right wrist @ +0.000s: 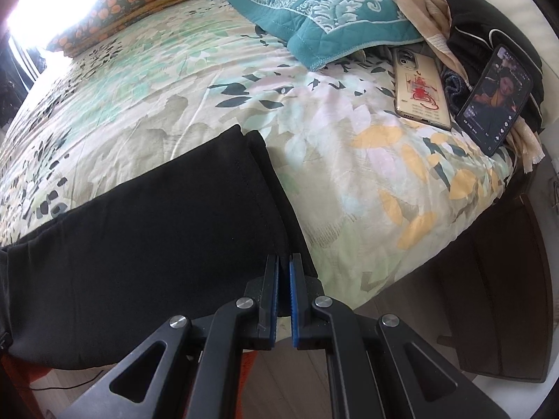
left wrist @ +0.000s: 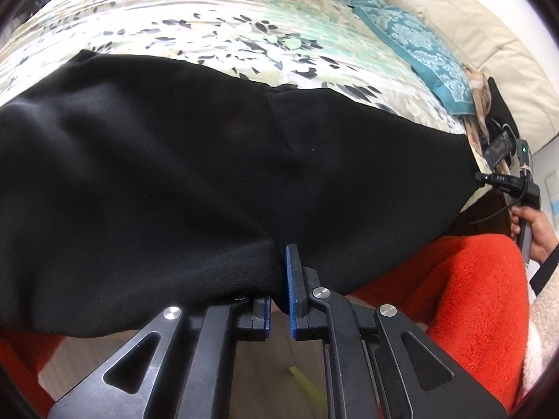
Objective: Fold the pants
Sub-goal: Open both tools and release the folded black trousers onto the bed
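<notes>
Black pants (left wrist: 174, 160) lie spread across the floral bedsheet (left wrist: 244, 35), and their near edge hangs over the bed's side. My left gripper (left wrist: 279, 276) is shut on that near edge; cloth drapes over its left finger, and the right finger's blue pad (left wrist: 291, 279) shows. In the right wrist view the pants (right wrist: 157, 244) end at a stitched hem. There my right gripper (right wrist: 284, 276) is shut on the near corner of the fabric. The right gripper (left wrist: 503, 183) also shows at the pants' far right end, held by a hand (left wrist: 534, 230).
A teal pillow (right wrist: 325, 7) and an orange-patterned pillow (right wrist: 146, 0) lie at the head of the bed. Two phones (right wrist: 421, 87) (right wrist: 496, 97) rest beside a heap of beige and black clothes (right wrist: 482, 10). The person's orange fleece (left wrist: 471, 296) is close by. Dark wooden furniture (right wrist: 506, 296) stands past the bed's corner.
</notes>
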A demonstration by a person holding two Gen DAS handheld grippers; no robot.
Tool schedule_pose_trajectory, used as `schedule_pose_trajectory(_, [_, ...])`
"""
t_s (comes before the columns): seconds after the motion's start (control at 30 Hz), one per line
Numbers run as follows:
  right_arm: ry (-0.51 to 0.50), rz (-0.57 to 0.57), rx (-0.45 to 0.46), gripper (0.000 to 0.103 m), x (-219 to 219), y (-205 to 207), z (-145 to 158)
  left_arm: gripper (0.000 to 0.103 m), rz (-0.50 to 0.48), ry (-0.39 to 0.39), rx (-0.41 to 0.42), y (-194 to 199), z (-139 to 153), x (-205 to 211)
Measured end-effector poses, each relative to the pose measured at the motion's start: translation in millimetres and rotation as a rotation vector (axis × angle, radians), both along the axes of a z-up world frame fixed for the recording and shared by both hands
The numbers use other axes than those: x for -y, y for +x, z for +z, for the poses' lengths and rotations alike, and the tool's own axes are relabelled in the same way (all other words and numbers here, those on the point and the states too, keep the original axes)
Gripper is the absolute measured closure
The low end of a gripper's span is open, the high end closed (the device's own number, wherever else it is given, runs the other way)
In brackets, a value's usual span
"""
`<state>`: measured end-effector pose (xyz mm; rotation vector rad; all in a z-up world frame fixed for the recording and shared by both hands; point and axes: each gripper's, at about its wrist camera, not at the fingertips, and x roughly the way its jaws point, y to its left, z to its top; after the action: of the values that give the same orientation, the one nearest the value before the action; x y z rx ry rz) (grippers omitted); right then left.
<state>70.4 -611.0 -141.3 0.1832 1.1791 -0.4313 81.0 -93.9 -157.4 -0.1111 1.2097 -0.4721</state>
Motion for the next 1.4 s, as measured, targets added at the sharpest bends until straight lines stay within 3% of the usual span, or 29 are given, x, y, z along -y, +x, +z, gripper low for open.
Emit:
schedule_pose_trajectory(0.17, [-0.008,-0.021,0.002,0.098,-0.1,0.2,-2.4,0.095,-0.02,0.019,0.017,-3.7,2.6,2.0])
schedule_pose_trajectory(0.23, [-0.026,-0.021,-0.006,0.097,-2.7,1.5,-3.2,0.09,-0.029,0.023,0.01,-6.6,5.3,1.0])
schedule_pose_trajectory(0.27, [-0.033,-0.023,-0.009,0.097,-3.9,1.9,-3.0,0.082,-0.039,0.022,-0.002,-9.0,7.5,-0.6])
schedule_pose_trajectory(0.3, [-0.033,-0.024,-0.008,0.095,-4.5,2.1,-2.7,0.068,-0.05,0.024,-0.012,-12.9,11.0,-3.4])
schedule_pose_trajectory(0.37, [-0.025,-0.026,0.001,0.076,-4.7,1.0,0.5,0.056,-0.078,0.015,0.003,-25.3,22.2,-14.1])
schedule_pose_trajectory(0.4, [-0.018,-0.026,0.002,0.053,-5.0,-0.2,3.5,0.056,-0.086,0.011,0.018,-30.8,28.9,-22.2])
schedule_pose_trajectory(0.43, [-0.016,-0.024,0.007,0.043,-6.2,-1.8,8.1,0.055,-0.082,0.008,0.032,-34.3,35.7,-32.3])
schedule_pose_trajectory(0.57, [-0.084,-0.008,0.062,0.043,-26.0,-3.3,42.5,0.039,0.057,0.004,0.159,-24.7,62.8,-92.4])
schedule_pose_trajectory(0.63, [-0.073,0.036,0.097,0.043,-50.1,6.7,60.8,0.039,0.152,0.03,0.205,-8.3,65.9,-122.8])
schedule_pose_trajectory(0.73, [0.029,0.176,0.135,0.043,-112.2,43.3,77.3,0.039,0.211,0.137,0.242,19.3,52.3,-150.3])
schedule_pose_trajectory(0.8, [0.126,0.299,0.146,0.043,-171.5,75.4,83.7,0.041,0.222,0.237,0.222,30.9,34.9,-160.6])
schedule_pose_trajectory(0.87, [0.263,0.427,0.143,0.043,-240.3,108.0,82.6,0.041,0.247,0.277,0.185,32.8,19.5,-173.0])
schedule_pose_trajectory(1.03, [0.598,0.693,0.053,0.036,-418.1,184.0,48.1,0.04,0.313,0.234,0.134,27.7,8.7,-192.3])
schedule_pose_trajectory(1.13, [0.634,0.779,-0.019,0.034,-501.8,225.2,13.5,0.038,0.289,0.276,0.152,25.9,3.4,-182.3])
schedule_pose_trajectory(1.23, [0.692,0.778,-0.086,0.034,-549.0,263.6,-24.7,0.033,0.265,0.312,0.159,25.1,2.3,-172.9])
schedule_pose_trajectory(1.33, [0.817,0.794,-0.242,0.034,-578.8,283.6,-56.8,0.029,0.264,0.308,0.149,26.5,2.7,-171.9])
schedule_pose_trajectory(1.4, [0.799,0.86,-0.32,0.034,-592.3,287.5,-64.9,0.025,0.268,0.285,0.138,28.0,2.5,-174.2])
